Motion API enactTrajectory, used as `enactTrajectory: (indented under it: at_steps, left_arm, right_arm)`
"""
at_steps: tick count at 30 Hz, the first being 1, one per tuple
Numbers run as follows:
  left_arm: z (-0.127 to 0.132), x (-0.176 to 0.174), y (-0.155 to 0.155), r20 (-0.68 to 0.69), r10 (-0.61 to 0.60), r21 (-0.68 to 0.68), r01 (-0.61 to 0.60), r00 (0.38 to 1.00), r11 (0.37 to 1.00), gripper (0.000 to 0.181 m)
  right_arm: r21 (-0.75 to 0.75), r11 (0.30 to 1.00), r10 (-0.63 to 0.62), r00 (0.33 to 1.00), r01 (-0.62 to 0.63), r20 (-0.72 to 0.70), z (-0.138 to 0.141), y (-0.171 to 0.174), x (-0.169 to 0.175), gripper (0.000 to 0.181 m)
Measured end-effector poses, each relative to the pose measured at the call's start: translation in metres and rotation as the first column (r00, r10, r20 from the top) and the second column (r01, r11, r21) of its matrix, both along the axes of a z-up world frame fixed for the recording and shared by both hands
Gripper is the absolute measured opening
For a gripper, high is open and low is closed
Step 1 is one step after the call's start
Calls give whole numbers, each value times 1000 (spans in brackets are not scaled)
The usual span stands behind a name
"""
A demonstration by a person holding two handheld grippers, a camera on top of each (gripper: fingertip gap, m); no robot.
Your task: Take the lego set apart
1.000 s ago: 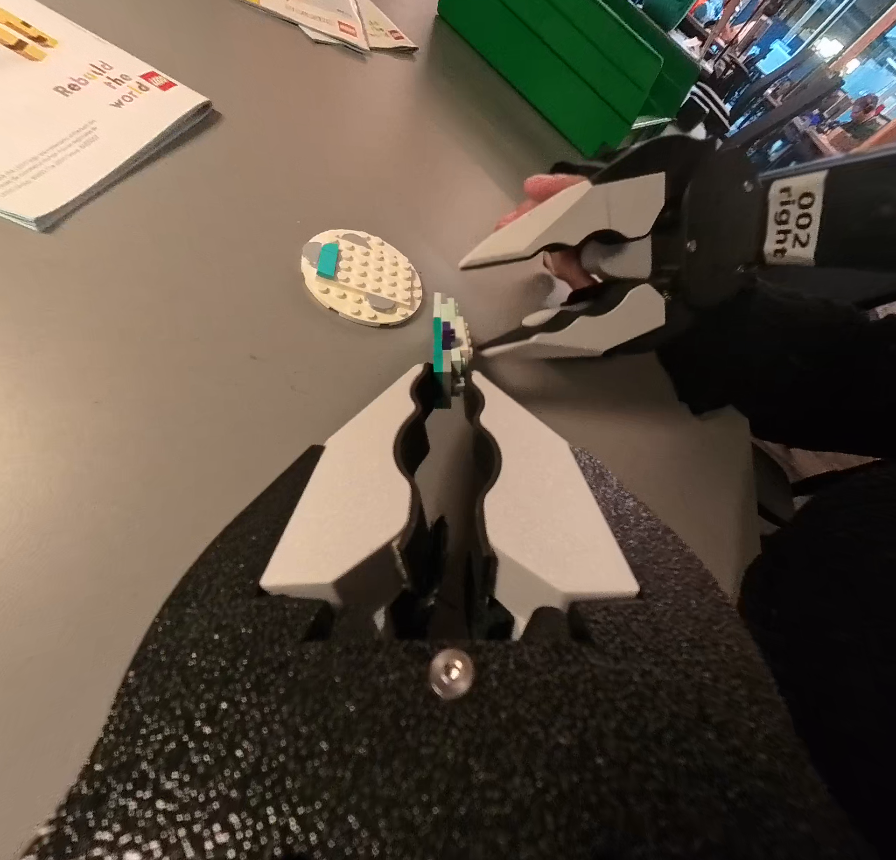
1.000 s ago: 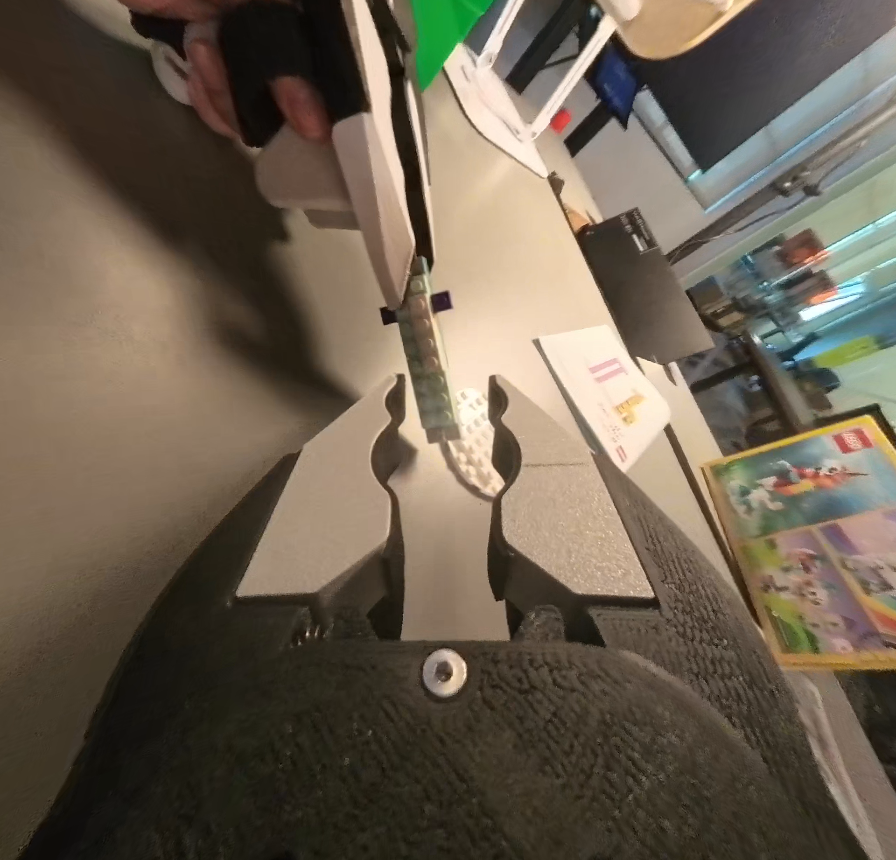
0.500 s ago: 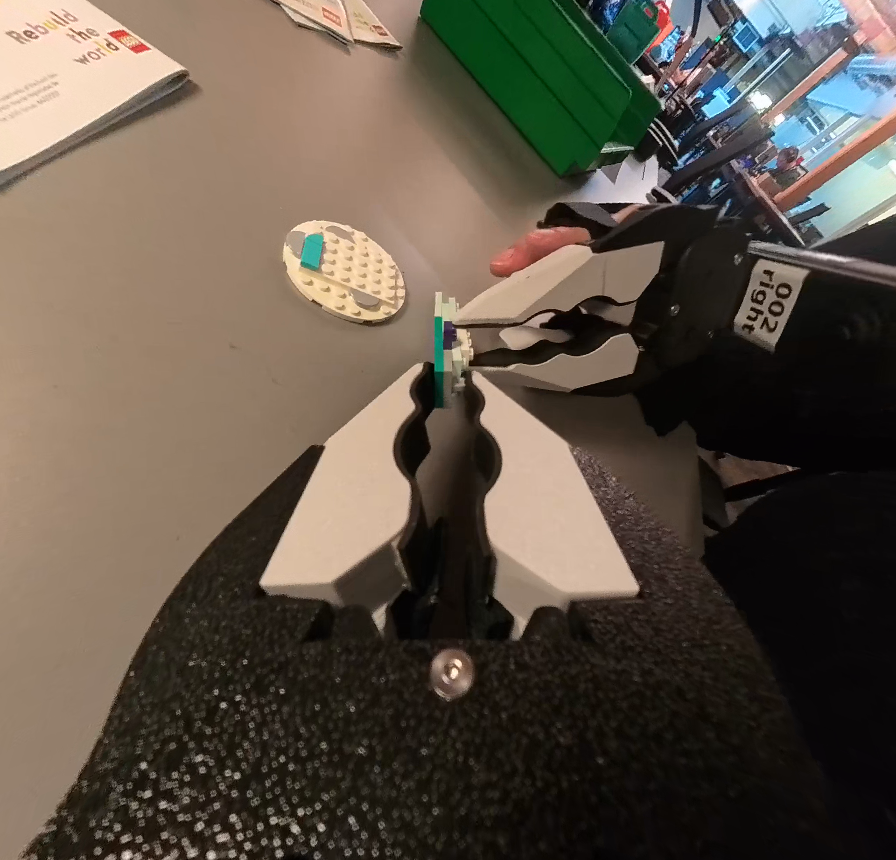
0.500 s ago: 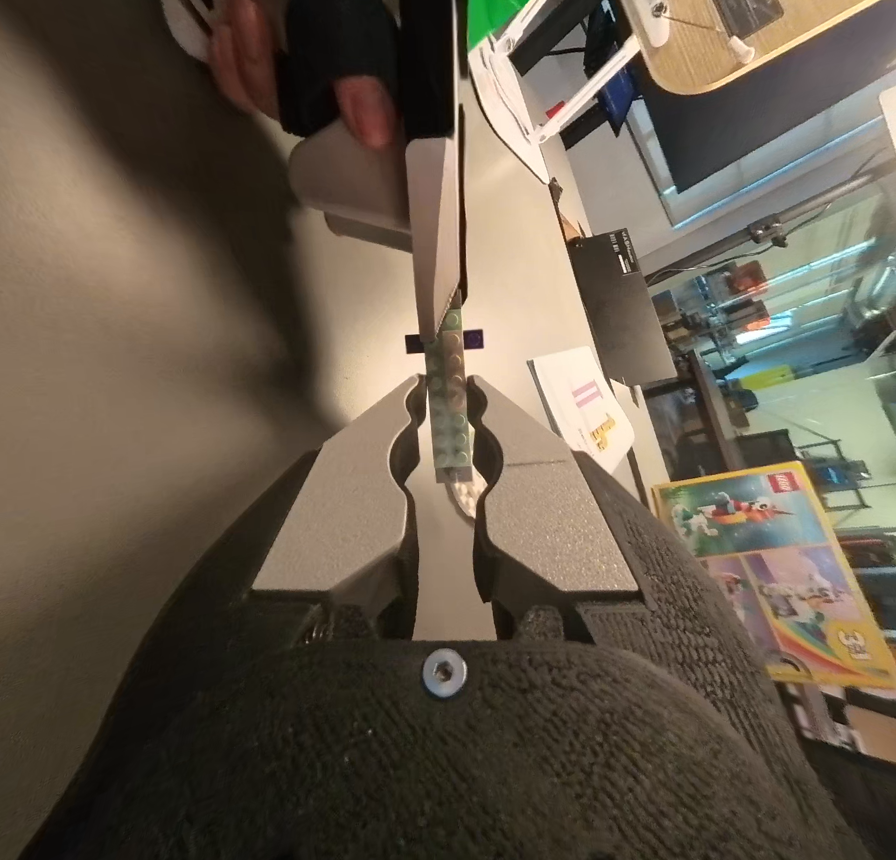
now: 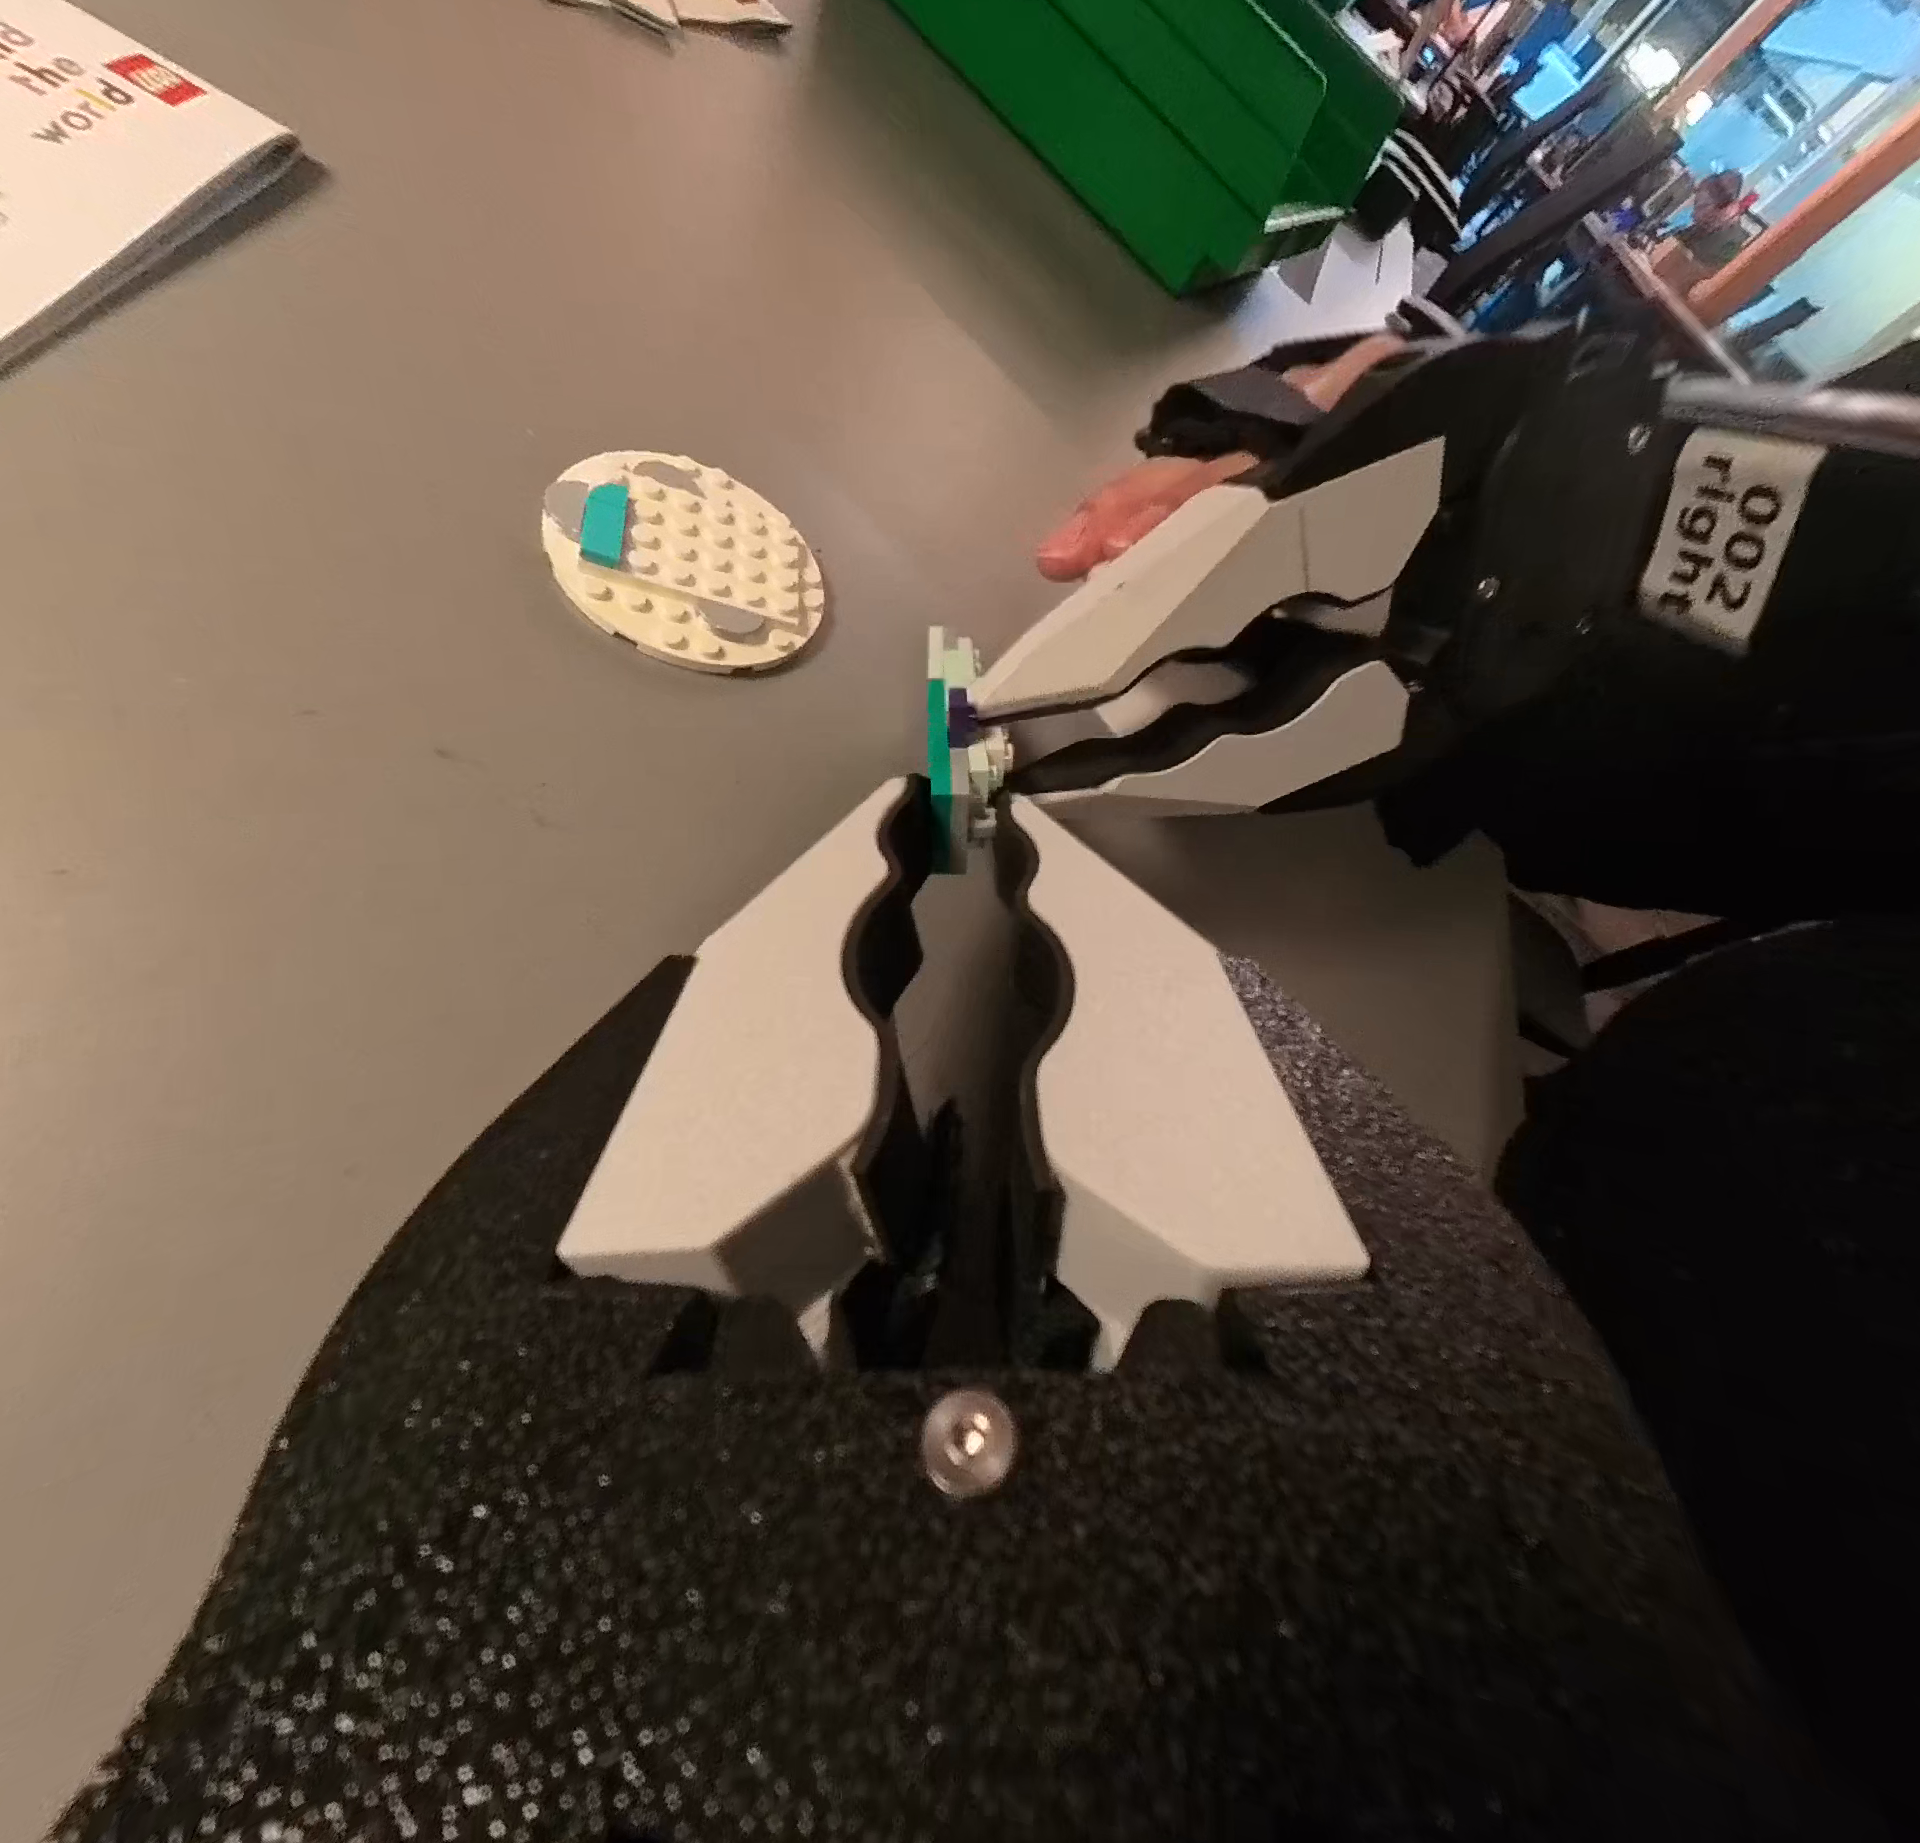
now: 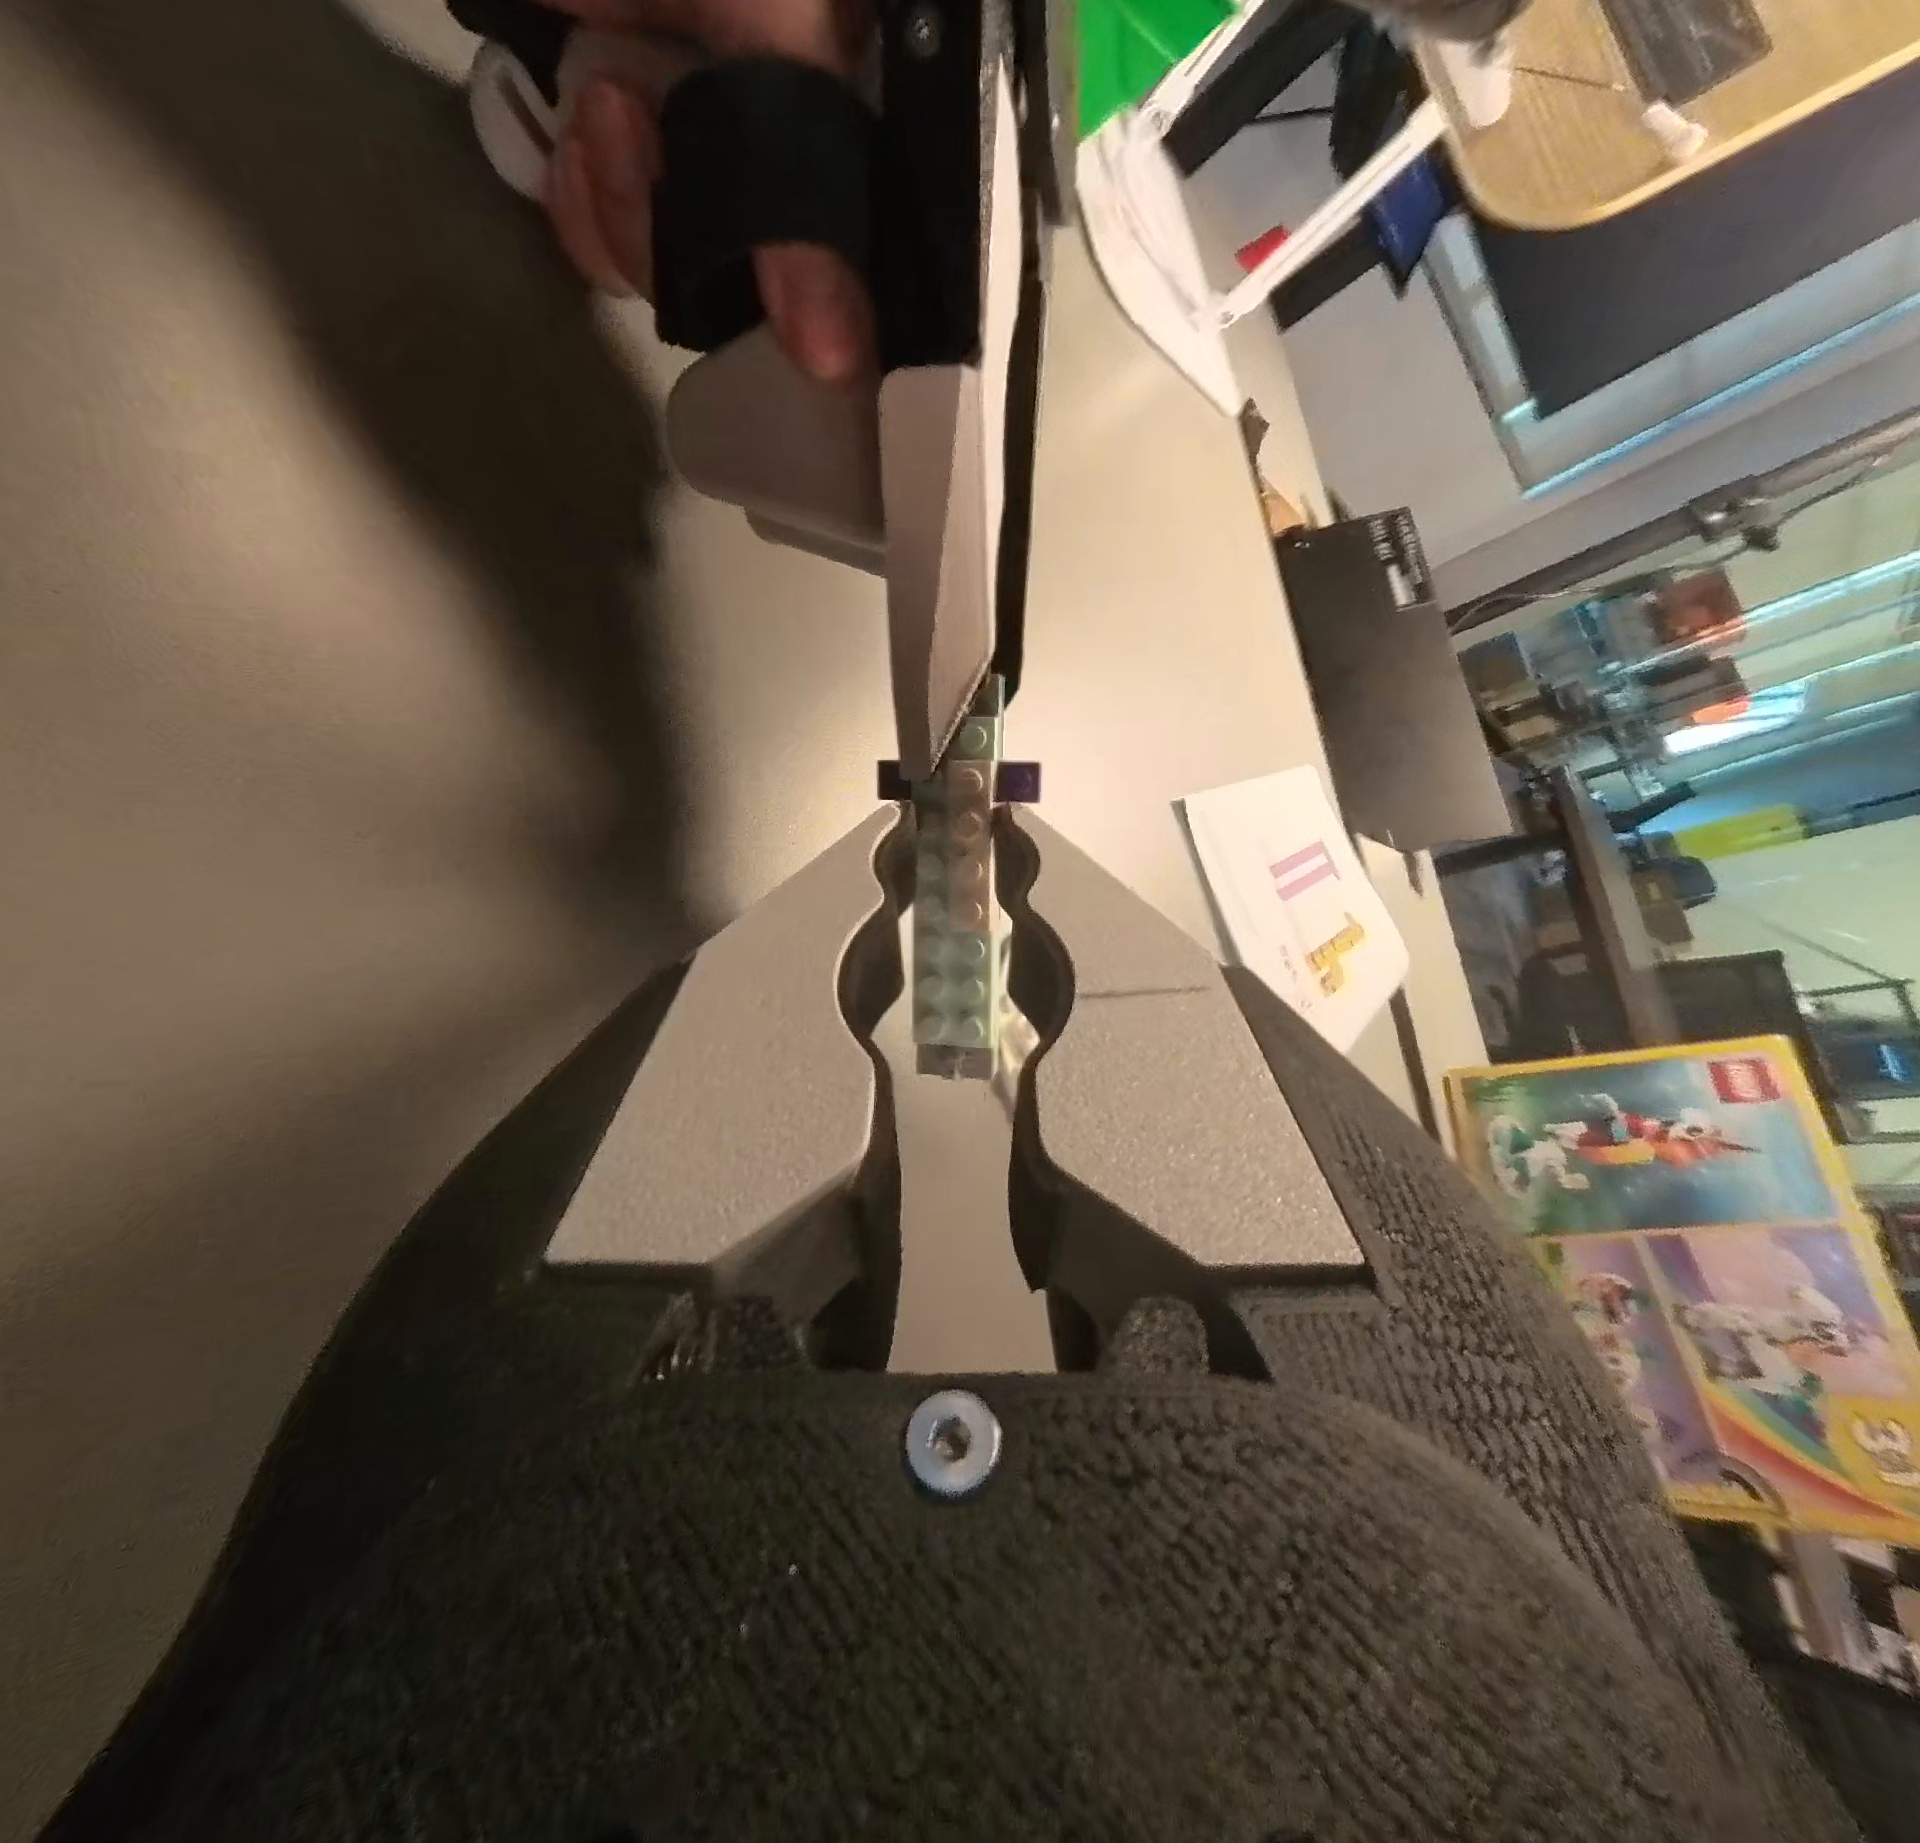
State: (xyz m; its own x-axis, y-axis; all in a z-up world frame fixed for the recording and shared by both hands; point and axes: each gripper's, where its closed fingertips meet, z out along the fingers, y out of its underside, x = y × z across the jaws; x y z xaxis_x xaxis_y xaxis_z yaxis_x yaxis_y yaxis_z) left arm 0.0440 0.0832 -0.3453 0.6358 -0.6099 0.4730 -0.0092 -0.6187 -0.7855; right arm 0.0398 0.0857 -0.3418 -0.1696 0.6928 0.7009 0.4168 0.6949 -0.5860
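A small lego assembly of teal, pale green and purple pieces is held edge-up above the grey table. My left gripper is shut on its lower end. My right gripper comes in from the right and is closed on the same assembly. In the right wrist view the pale green studded strip sits between the fingers of my right gripper. There the left gripper holds the strip's far end from above. A round white plate with a teal tile lies on the table.
A green box stands at the back and booklets lie at the left. In the right wrist view a picture box, a booklet and a black box lie to the right. A person's hands hold both grippers. The tips of both grippers are at nearly the same place. Left tips and right tips are each some 8 cm from the round white plate.
My right gripper was open and apart from the assembly; it has moved in and closed on it. My left gripper keeps its hold.
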Motion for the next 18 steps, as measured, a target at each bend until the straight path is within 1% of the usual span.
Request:
enactTrajectory:
  at_steps: [2,3,5,6,8,9,11,12,14,15,18]
  left_arm:
    - [-2,2,-2,-36,-24,22,25,999,999,10]
    - [-2,3,-3,-66,-38,53,41,997,998,10]
    - [5,7,-4,-108,-55,129,69,993,989,10]
    - [7,8,-4,-141,-59,169,83,988,982,10]
    - [8,9,-5,-204,-62,224,108,977,969,10]
    - [8,9,-4,-215,-55,238,107,975,965,10]
    - [11,11,-4,-159,-55,212,89,986,973,10]
    - [11,10,-3,-121,-49,182,70,991,981,10]
    - [11,8,-1,-64,-27,139,36,998,990,10]
    - [11,7,0,-48,-15,122,21,999,992,10]
    - [9,4,2,-34,10,85,-7,999,996,10]
  right_arm:
    - [-94,996,9,1000,-7,19,-1,-2,3,12]
    - [-178,984,14,1000,-14,-3,2,-3,5,6]
    - [-358,933,27,998,-43,-49,9,-4,9,7]
    - [-420,906,28,997,-53,-66,12,-4,11,8]
    - [-461,885,35,997,-63,-69,13,-3,13,20]
    - [-455,888,45,997,-69,-64,11,-3,14,22]
    - [-403,912,62,997,-76,-47,7,-3,16,25]
    - [-343,936,61,997,-75,-51,7,-2,16,25]
    - [-183,981,51,996,-62,-67,10,1,13,16]
    - [-112,993,41,997,-49,-72,11,3,12,11]
    - [43,999,34,997,-31,-64,10,3,8,10]
